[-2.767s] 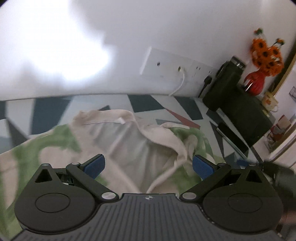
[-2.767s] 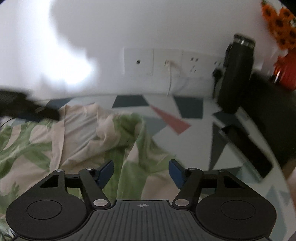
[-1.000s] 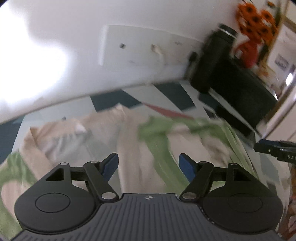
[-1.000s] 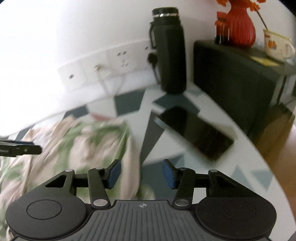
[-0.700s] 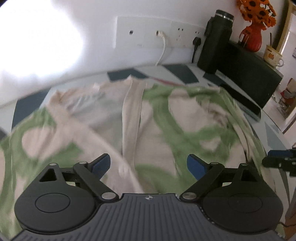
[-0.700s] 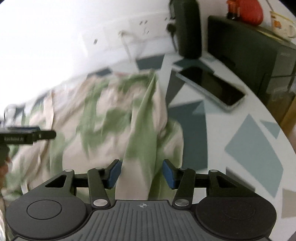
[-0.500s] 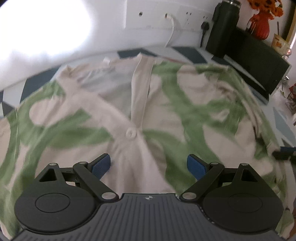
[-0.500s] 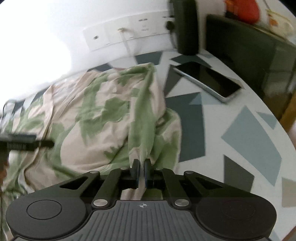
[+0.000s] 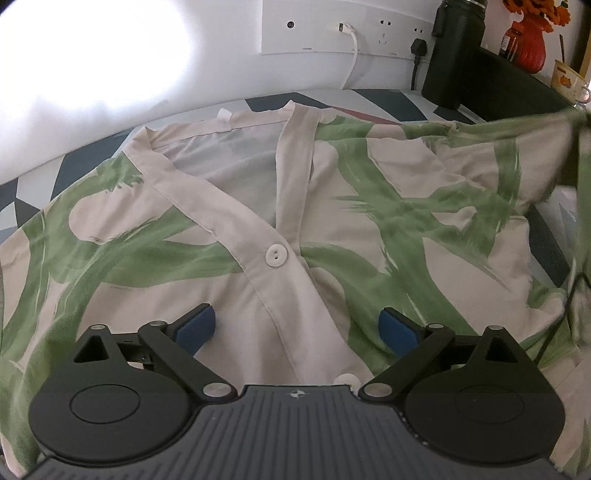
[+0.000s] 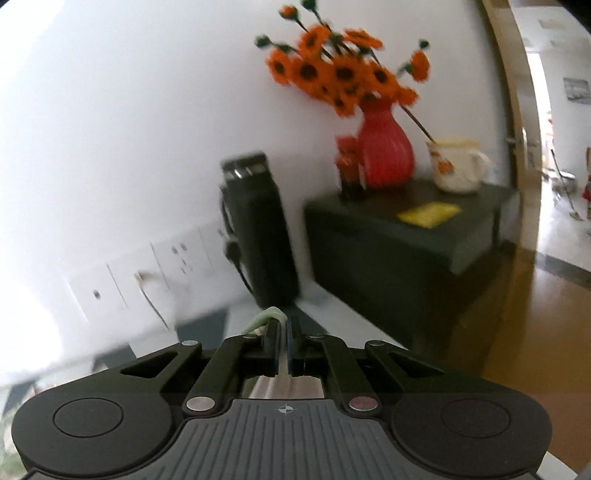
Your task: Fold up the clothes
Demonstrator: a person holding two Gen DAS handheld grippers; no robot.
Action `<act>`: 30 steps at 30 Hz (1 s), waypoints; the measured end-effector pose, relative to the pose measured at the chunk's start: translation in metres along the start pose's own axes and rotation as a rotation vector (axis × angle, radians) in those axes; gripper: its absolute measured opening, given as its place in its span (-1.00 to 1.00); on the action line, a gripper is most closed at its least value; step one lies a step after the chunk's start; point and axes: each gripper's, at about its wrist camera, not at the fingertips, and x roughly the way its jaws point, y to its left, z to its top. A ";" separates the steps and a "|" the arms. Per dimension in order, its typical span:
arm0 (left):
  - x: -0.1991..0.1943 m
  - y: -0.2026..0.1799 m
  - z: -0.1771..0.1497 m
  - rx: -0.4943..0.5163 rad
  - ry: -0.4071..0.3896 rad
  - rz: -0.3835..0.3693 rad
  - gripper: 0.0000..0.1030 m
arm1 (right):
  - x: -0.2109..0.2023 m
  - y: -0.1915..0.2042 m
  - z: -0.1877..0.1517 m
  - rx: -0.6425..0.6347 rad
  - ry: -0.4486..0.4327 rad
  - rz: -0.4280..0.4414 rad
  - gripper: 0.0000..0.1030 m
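Note:
A cream shirt (image 9: 332, 206) with green brush-stroke leaves lies front-up on the patterned table, collar toward the wall, one white button (image 9: 275, 255) fastened. My left gripper (image 9: 295, 328) hovers open just above the shirt's button placket, blue pads wide apart and holding nothing. At the right edge of the left wrist view the shirt's sleeve (image 9: 554, 133) is stretched up off the table. My right gripper (image 10: 282, 332) is shut, and a small fold of green-and-cream cloth (image 10: 267, 316) sticks out between its fingers. That gripper points up at the wall.
A black flask (image 10: 258, 229) stands by the wall sockets (image 9: 347, 29) with a white cable plugged in. A dark cabinet (image 10: 406, 236) at the right carries a red vase of orange flowers (image 10: 384, 155), a mug (image 10: 458, 166) and a yellow pad. A doorway opens far right.
My right gripper shut on the shirt's right side and lifted, tilting up toward the wall. My left gripper drew back over the shirt front, staying open.

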 end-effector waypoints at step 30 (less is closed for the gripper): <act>0.001 0.013 0.004 -0.038 0.027 0.031 0.99 | 0.031 0.007 -0.108 -0.259 0.436 0.011 -0.40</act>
